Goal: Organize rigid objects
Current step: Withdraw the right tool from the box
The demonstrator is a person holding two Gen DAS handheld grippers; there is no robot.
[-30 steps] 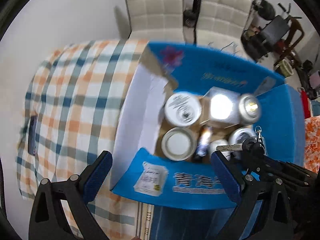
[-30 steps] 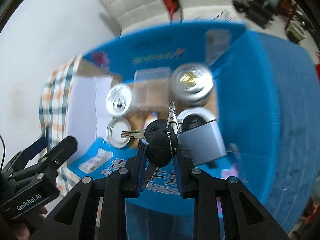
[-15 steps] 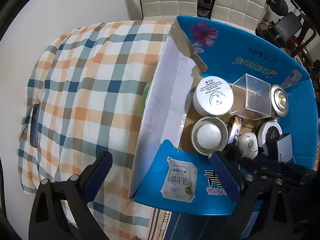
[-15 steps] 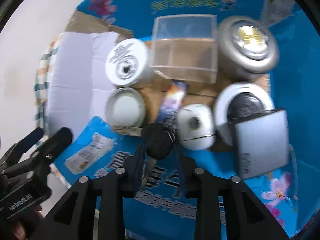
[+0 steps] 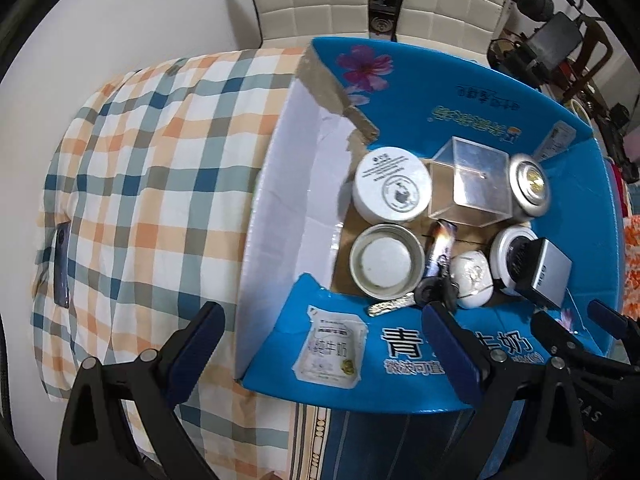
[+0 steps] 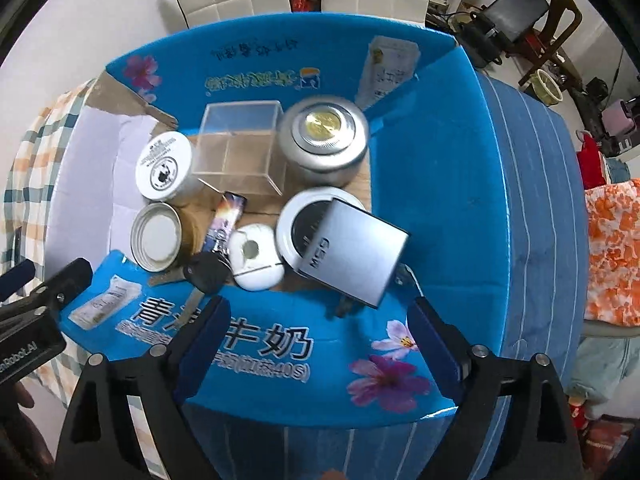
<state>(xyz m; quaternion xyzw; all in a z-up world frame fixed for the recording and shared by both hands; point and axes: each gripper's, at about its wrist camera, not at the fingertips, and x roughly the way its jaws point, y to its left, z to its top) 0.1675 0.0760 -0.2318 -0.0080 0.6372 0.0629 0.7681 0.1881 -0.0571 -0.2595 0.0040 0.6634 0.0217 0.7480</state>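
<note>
We saw the right gripper (image 6: 316, 336) just opening, released; the car key (image 6: 206, 274) lay at ten o'clock inside the blue box (image 6: 432, 208); the left gripper (image 5: 320, 344) gaped empty.

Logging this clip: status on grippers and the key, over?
Right hand-held gripper just opened, empty. Left hand-held gripper open, empty. Car key lies at the blue box's near edge, beside the white round case. Nothing blocking.

Daylight fills both of my views, bright and even, with soft shadows. The silver tin (image 6: 323, 140) shows glare on its gold lid and slight motion blur. Fisheye bending curves everything outward, and the corners go black.
</note>
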